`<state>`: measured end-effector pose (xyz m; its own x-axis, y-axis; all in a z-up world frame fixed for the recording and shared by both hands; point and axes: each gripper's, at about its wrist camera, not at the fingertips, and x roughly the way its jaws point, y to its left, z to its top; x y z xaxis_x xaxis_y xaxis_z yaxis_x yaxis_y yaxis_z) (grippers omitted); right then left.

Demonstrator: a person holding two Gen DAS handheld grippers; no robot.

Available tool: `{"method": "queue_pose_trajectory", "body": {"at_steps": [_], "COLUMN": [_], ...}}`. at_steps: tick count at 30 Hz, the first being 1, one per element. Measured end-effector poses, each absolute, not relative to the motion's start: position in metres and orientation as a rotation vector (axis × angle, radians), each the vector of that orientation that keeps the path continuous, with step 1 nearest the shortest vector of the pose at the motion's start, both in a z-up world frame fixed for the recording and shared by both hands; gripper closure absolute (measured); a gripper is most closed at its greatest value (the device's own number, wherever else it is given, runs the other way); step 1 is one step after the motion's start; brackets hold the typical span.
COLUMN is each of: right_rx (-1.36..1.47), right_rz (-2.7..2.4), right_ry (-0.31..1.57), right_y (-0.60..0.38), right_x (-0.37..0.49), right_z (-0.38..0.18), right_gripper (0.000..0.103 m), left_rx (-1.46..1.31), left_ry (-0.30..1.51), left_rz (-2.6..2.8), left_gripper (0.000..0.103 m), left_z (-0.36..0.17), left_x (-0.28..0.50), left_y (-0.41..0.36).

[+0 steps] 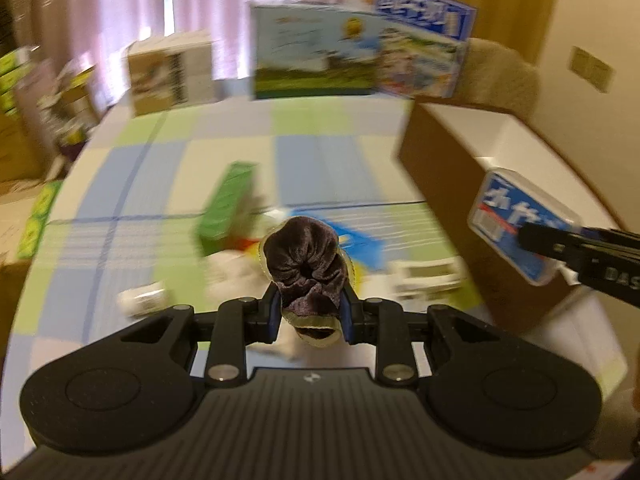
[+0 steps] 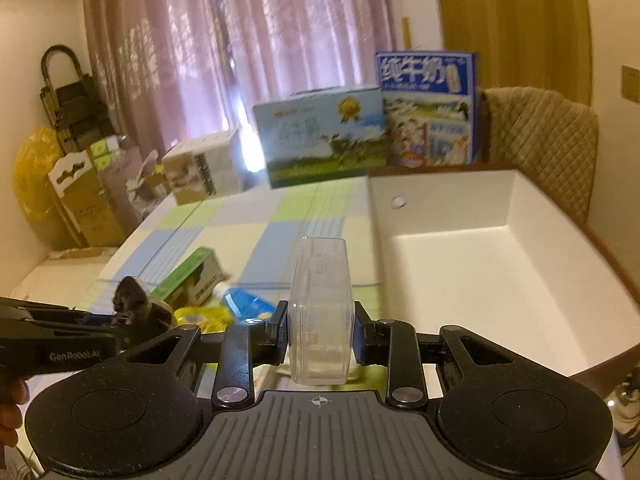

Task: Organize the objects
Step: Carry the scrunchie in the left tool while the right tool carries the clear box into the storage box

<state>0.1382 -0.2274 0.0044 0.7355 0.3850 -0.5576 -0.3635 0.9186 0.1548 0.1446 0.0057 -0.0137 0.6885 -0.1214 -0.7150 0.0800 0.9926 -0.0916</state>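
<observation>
Left wrist view: we are pinching a dark velvet scrunchie (image 1: 306, 256) in the left gripper (image 1: 308, 314) above the table's near edge, the right gripper (image 2: 320, 334) is clamping a clear plastic case (image 2: 320, 312), and both, we judge, are heading next for the white bin (image 2: 500, 216) along the table's right edge.

Left tool (image 1: 308, 312) was clamped on dark velvet scrunchie (image 1: 306, 258), raised above bench. Right tool (image 2: 320, 334) gripped clear plastic case (image 2: 320, 312), level alongside.
</observation>
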Motion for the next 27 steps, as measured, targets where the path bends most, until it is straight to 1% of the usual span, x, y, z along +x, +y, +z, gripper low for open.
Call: {"method": "queue_pose_trajectory", "body": {"at_steps": [7,13,20,27], "right_rx": [0.047,0.036,0.057,0.048], "right_rz": [0.358,0.3,0.278,0.288], "right_ry": [0.609,0.623,0.723,0.799], "right_y": [-0.285,-0.335,-0.374,-0.39], "right_x": [0.152,0.169,0.202,0.233], "right_z": [0.024,0.023,-0.001,-0.023], "right_gripper": [0.076,0.076,0.076,0.076], "left_rx": [-0.03,-0.007,0.049,0.099], "left_ry": [0.782,0.775,0.859,0.942], "left_rz": [-0.269,-0.386,-0.461,-0.457], "left_gripper": [0.079,0.079,0.078,0.078], "left_z": [0.009,0.022,0.005,-0.019], "left_x": [0.161,0.178,0.207,0.231], "left_y": [-0.072,-0.136,-0.201,-0.233]}}
